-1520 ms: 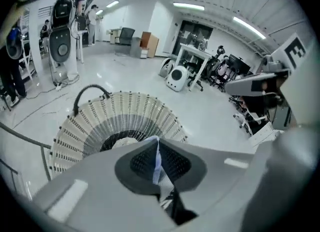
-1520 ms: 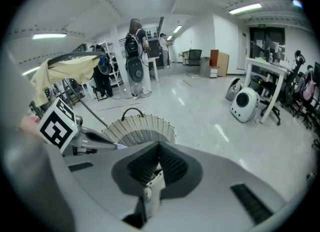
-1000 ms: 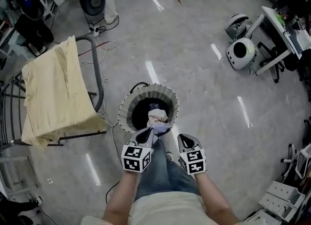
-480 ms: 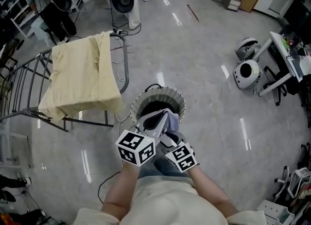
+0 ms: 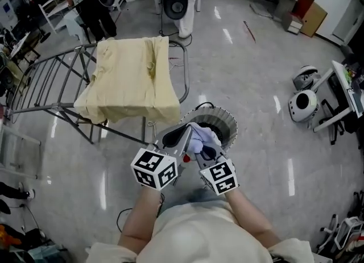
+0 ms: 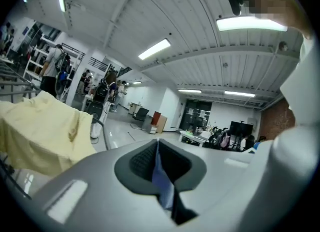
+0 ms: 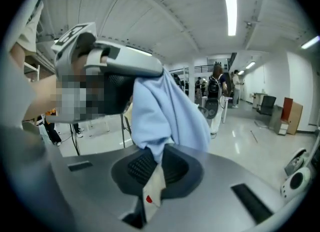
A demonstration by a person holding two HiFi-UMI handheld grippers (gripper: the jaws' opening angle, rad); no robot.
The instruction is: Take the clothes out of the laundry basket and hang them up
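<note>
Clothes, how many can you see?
2. A yellow garment hangs over the drying rack; a light blue garment is pinched by the left gripper and right gripper above the laundry basket. More may hide inside.

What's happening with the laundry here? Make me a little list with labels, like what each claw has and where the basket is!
left claw: shut on the light blue garment
right claw: just closed on the same garment; a white tag shows between its jaws
garment: held up by both claws over the laundry basket
basket: round, standing on the floor in front of the person
drying rack: left of the basket, with a yellow cloth draped over it
</note>
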